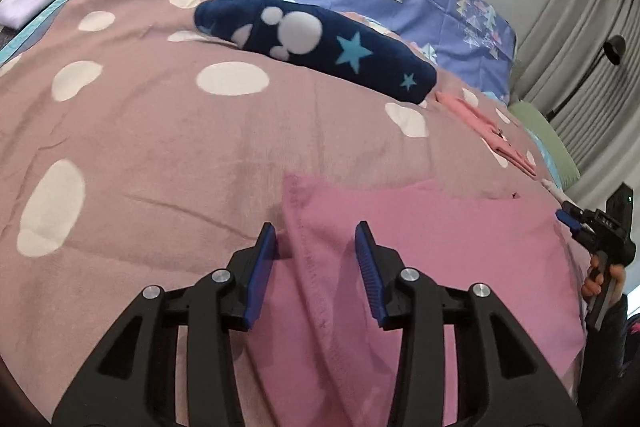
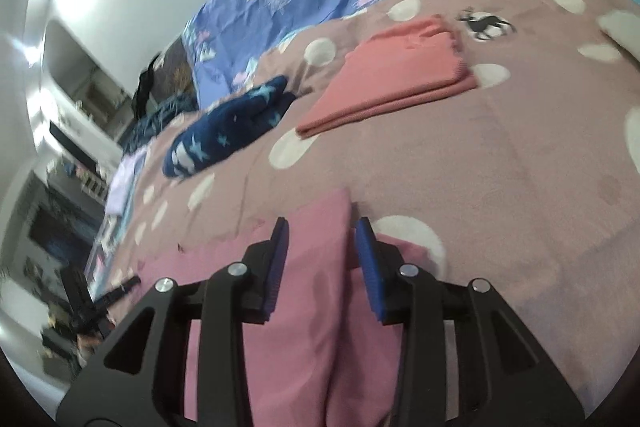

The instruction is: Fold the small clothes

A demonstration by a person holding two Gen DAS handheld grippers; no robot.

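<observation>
Presently both tools, left tool (image 1: 316, 231) and right tool (image 2: 322, 227), stand spread over the pink knitted cloth (image 1: 440, 247), unpinched, lying at six o'clock on the dotted mauve bed blanket (image 1: 160, 147).

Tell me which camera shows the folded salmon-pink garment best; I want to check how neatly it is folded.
The right wrist view: the folded salmon-pink garment lies there large and unobstructed on the dotted blanket, its stacked layers and edges visible. The left wrist view shows it only small and stretched near the right edge, beyond the navy star-print piece.
</observation>
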